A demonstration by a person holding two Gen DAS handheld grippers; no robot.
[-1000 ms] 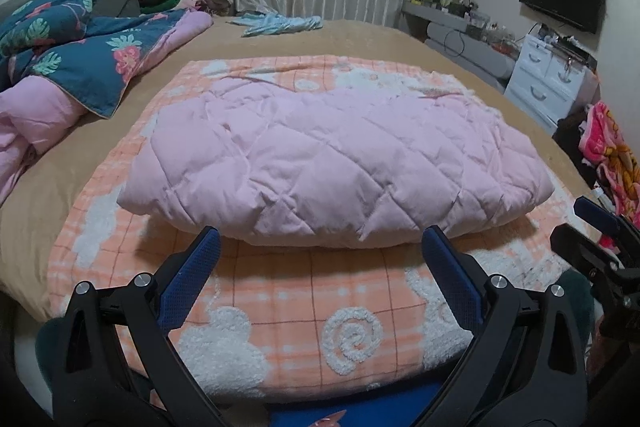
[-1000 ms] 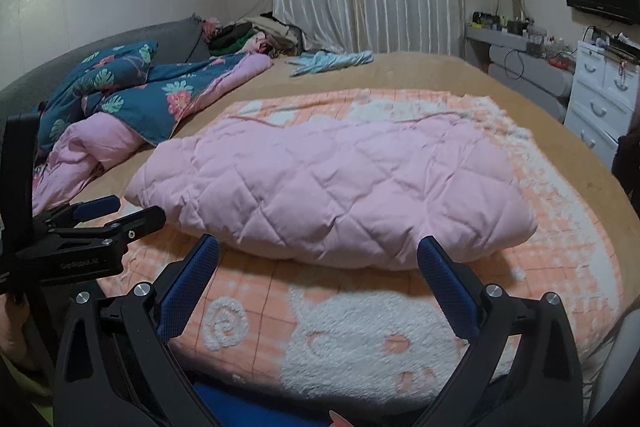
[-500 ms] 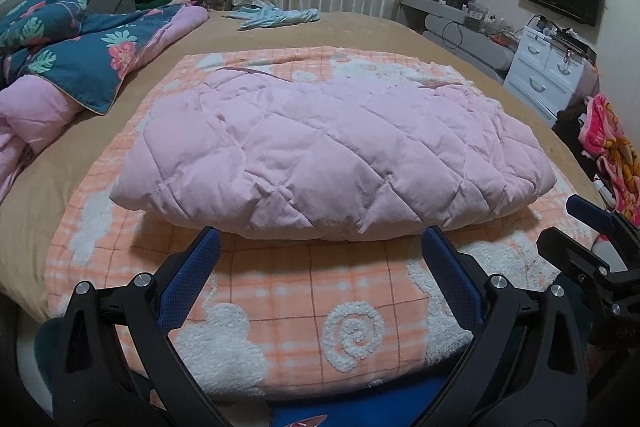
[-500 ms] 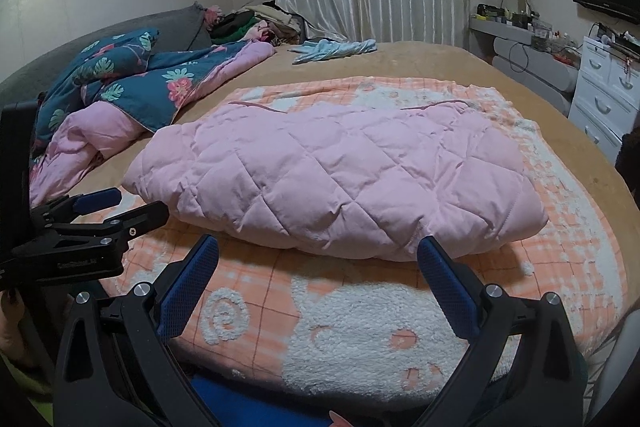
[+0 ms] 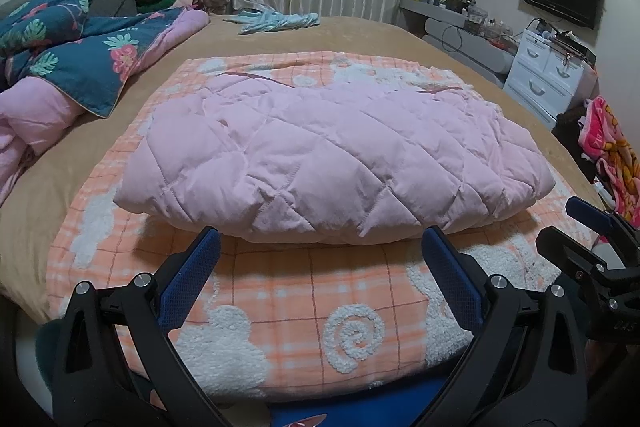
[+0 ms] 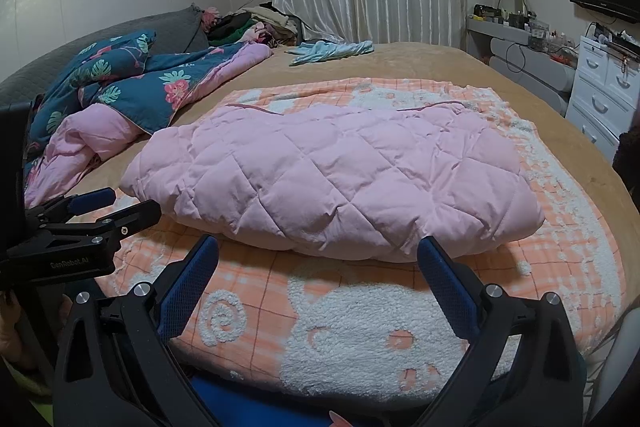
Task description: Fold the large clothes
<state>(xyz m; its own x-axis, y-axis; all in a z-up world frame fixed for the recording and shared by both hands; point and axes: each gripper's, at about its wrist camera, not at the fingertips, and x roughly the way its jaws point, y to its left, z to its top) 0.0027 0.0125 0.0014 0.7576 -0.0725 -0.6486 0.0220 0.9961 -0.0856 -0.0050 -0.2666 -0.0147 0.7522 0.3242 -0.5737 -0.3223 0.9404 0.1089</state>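
Floral duvet (image 5: 76, 63) beside quilted jacket (image 5: 332, 155)

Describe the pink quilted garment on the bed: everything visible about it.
The pink quilted garment is pale pink, puffy and padded, stitched in a diamond pattern, with a thin darker pink trim along its far edge. It lies folded into a wide, thick bundle, its near edge a rounded fold. It rests on the orange checked blanket that is spread over the tan bed cover. Nothing else touches it: the left gripper and right gripper are both open, just short of its near edge.
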